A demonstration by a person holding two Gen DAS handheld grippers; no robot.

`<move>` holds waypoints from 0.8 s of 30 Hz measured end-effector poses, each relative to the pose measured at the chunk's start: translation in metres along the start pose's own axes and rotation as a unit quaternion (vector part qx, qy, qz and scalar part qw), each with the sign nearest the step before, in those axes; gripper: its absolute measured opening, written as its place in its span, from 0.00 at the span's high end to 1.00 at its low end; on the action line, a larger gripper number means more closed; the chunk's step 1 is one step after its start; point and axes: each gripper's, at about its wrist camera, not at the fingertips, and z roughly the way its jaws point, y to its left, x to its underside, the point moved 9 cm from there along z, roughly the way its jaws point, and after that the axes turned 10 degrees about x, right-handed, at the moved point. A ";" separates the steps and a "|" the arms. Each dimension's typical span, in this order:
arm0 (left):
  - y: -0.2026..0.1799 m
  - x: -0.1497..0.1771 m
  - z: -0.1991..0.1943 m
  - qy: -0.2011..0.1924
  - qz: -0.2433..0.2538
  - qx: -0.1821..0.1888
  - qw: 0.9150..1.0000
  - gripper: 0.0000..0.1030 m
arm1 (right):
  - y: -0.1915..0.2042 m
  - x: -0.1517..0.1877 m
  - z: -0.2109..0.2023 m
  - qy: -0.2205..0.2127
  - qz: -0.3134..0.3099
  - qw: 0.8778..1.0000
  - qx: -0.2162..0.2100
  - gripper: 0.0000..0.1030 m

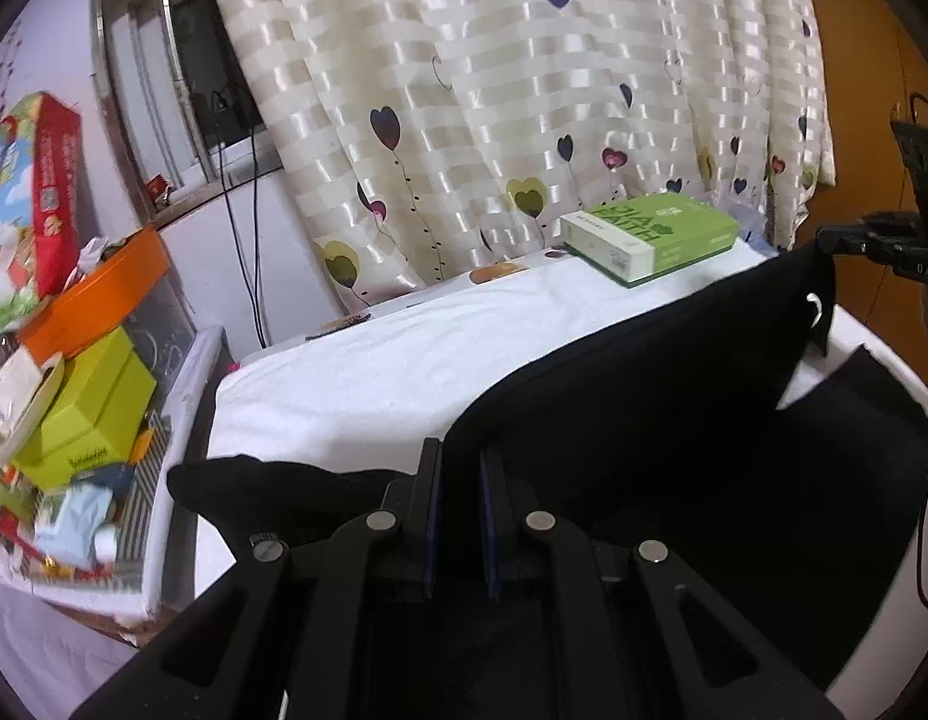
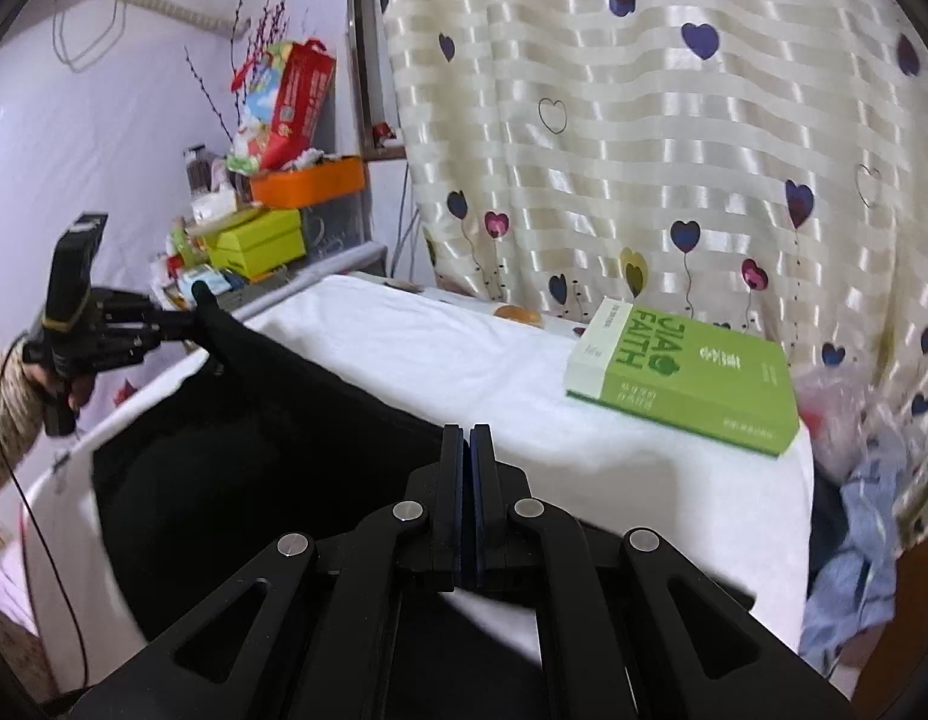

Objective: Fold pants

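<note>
Pants (image 1: pixel 643 420) black, pinched at two ends of one edge and hung as a sagging sheet above the white table cover (image 1: pixel 374 372), lower part draped down onto it. Left gripper (image 1: pixel 461 480) narrowed to a slim slot with dark cloth filling it; in the right wrist view, seen with a peak of fabric pulled up at its tip, so judged clamped on the garment. Right gripper (image 2: pixel 466 456) pressed almost pad to pad on the near end of that same edge, with the fabric falling away to its left. Held edge drawn fairly taut from one tool to the other, long axis crosswise to both cameras, each gripper at one end and neither nearer the middle. Loose cloth mostly below and between the tools, a flap lying flat on the cover at the right of the left wrist view. Green box (image 2: pixel 685 378) at the far side of the table near the heart-print curtain (image 2: pixel 643 120), just beyond the right gripper, well apart from the cloth. Probably mid-fold: next likely carrying both ends together, level, across the cloth lying below, keeping the edge straight. Risk of one end sagging and skewing the crease.
</note>
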 end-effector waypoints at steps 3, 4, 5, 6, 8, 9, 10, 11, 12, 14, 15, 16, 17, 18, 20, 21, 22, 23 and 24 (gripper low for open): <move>-0.011 0.014 -0.018 -0.010 -0.014 0.002 1.000 0.88 | 0.008 0.005 -0.025 -0.014 0.014 1.000 -0.007 1.00; -0.016 0.019 -0.022 -0.011 -0.013 0.003 1.000 0.88 | 0.009 0.009 -0.032 -0.013 0.016 1.000 -0.004 1.00; -0.021 0.024 -0.026 -0.012 -0.011 0.003 1.000 0.88 | 0.010 0.012 -0.035 -0.011 0.018 1.000 -0.001 1.00; -0.027 0.028 -0.030 -0.012 -0.009 0.003 1.000 0.88 | 0.012 0.019 -0.039 -0.006 0.022 1.000 -0.002 1.00; -0.038 0.038 -0.035 -0.013 -0.014 0.007 1.000 0.88 | 0.012 0.032 -0.044 0.001 0.016 1.000 0.018 1.00; -0.043 0.042 -0.038 -0.015 -0.017 0.012 1.000 0.88 | 0.010 0.037 -0.045 0.004 0.014 0.999 0.032 1.00; -0.048 0.047 -0.041 -0.017 -0.019 0.015 1.000 0.88 | 0.010 0.044 -0.044 0.013 0.016 0.999 0.031 1.00; -0.052 0.051 -0.043 -0.016 -0.020 0.018 1.000 0.88 | 0.011 0.050 -0.044 0.020 0.021 0.999 0.025 1.00; -0.054 0.056 -0.044 -0.014 -0.022 0.019 0.999 0.88 | 0.010 0.058 -0.044 0.027 0.034 0.999 0.023 1.00; -0.056 0.063 -0.045 -0.012 -0.033 0.021 0.999 0.88 | 0.008 0.074 -0.040 0.043 0.051 0.997 0.029 0.98; -0.058 0.067 -0.045 -0.011 -0.039 0.023 0.999 0.88 | 0.009 0.082 -0.038 0.054 0.054 0.997 0.033 0.94; -0.058 0.070 -0.046 -0.010 -0.043 0.022 0.999 0.88 | 0.011 0.090 -0.037 0.063 0.049 0.996 0.037 0.91; -0.059 0.072 -0.046 -0.010 -0.047 0.022 0.999 0.88 | 0.015 0.098 -0.036 0.072 0.036 0.996 0.042 0.82; -0.060 0.073 -0.046 -0.010 -0.048 0.023 0.999 0.88 | 0.020 0.105 -0.032 0.079 0.013 0.995 0.053 0.66; -0.062 0.075 -0.047 -0.010 -0.047 0.021 0.999 0.88 | 0.029 0.118 -0.021 0.102 -0.035 0.992 0.072 0.41; -0.061 0.075 -0.046 -0.010 -0.048 0.022 0.999 0.88 | 0.031 0.123 -0.016 0.110 -0.050 0.990 0.074 0.39; -0.062 0.076 -0.046 -0.009 -0.049 0.023 0.998 0.88 | 0.035 0.127 -0.011 0.117 -0.062 0.988 0.073 0.39; -0.062 0.077 -0.047 -0.009 -0.051 0.021 0.998 0.88 | 0.035 0.129 -0.006 0.120 -0.068 0.988 0.075 0.39; -0.062 0.078 -0.047 -0.010 -0.055 0.022 0.998 0.88 | 0.035 0.132 -0.002 0.123 -0.076 0.986 0.082 0.39</move>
